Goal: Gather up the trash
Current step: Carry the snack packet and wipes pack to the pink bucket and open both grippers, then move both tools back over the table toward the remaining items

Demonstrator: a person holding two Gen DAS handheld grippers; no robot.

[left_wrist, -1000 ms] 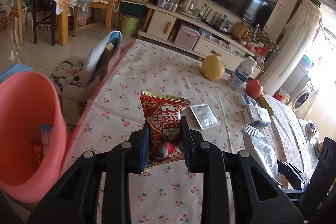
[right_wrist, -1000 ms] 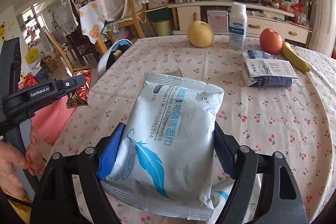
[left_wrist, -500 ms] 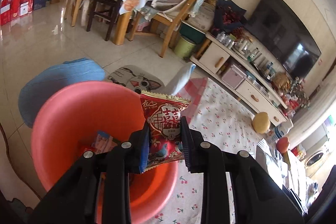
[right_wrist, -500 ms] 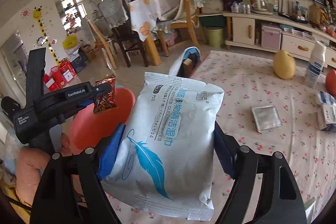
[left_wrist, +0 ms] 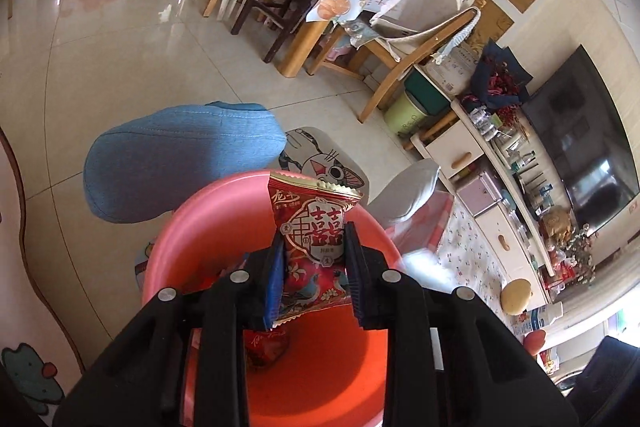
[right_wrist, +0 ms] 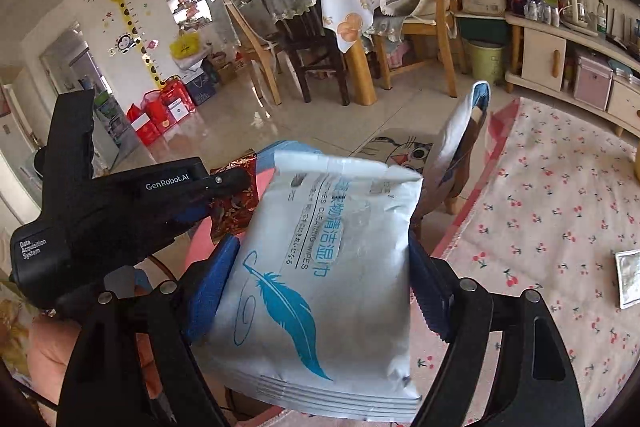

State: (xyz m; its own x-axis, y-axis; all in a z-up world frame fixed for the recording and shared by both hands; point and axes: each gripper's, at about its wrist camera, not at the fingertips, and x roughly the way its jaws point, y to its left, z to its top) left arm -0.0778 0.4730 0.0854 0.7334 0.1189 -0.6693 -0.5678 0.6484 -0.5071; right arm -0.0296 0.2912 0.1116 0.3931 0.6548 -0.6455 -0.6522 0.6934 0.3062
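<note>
Presently, left gripper: jaws clamped on red packet, held over pink bin for dropping. Right gripper: jaws gripped wipes pack, waiting beside.

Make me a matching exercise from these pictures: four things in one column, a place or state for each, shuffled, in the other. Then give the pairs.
Things
1. red snack packet
2. white wipes pack
3. pink bin
4. silver foil sachet

Places or states
A. lying on the cherry-print tablecloth
B. clamped in the left claw
C. below the left claw, wrappers inside
D. clamped in the right claw

Pairs: 1-B, 2-D, 3-C, 4-A
</note>
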